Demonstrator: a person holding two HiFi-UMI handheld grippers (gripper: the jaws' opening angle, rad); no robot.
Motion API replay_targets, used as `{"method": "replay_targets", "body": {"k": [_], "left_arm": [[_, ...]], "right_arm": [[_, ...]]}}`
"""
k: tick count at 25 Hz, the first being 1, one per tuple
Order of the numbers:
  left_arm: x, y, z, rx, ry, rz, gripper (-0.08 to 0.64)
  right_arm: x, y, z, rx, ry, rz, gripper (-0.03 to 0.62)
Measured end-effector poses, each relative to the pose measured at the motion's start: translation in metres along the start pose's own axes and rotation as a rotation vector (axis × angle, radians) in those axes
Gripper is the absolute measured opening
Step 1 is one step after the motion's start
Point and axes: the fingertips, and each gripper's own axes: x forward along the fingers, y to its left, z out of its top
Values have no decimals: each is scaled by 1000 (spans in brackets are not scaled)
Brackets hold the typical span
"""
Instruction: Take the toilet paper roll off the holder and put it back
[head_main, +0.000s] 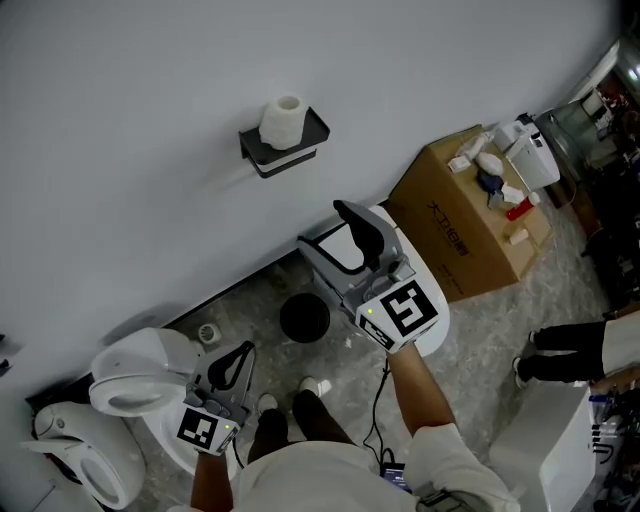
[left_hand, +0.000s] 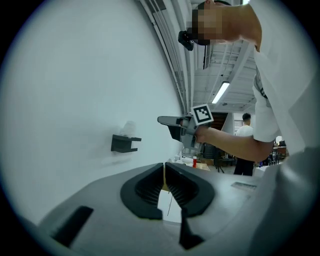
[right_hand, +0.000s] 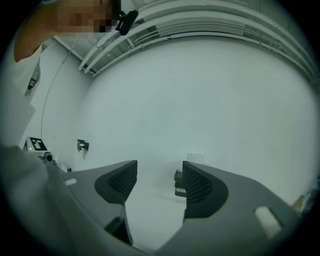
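A white toilet paper roll (head_main: 283, 121) stands upright on a black wall-mounted holder (head_main: 290, 152) on the white wall. My right gripper (head_main: 340, 240) is held up below and to the right of the holder, apart from it, open with nothing between its fingers. In the right gripper view the holder (right_hand: 178, 183) peeks out beside the right jaw and the roll (right_hand: 196, 158) shows just above it. My left gripper (head_main: 232, 365) hangs low at the left, shut and empty. In the left gripper view its tips (left_hand: 163, 165) meet, and the holder (left_hand: 125, 143) is far off on the wall.
A cardboard box (head_main: 470, 215) with small items on top stands against the wall at the right. A white toilet (head_main: 135, 385) is at the lower left, a black round bin (head_main: 304, 318) on the floor between. Another person's legs (head_main: 570, 350) are at the right.
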Motion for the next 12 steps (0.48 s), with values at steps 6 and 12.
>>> {"method": "replay_targets", "body": {"k": [6, 12], "left_arm": [[3, -18, 15, 14, -16, -36, 11], [-2, -40, 25, 76, -3, -82, 9]], "right_arm": [[-73, 34, -10, 61, 30, -1, 290], [-130, 64, 7, 88, 15, -19, 298]]}}
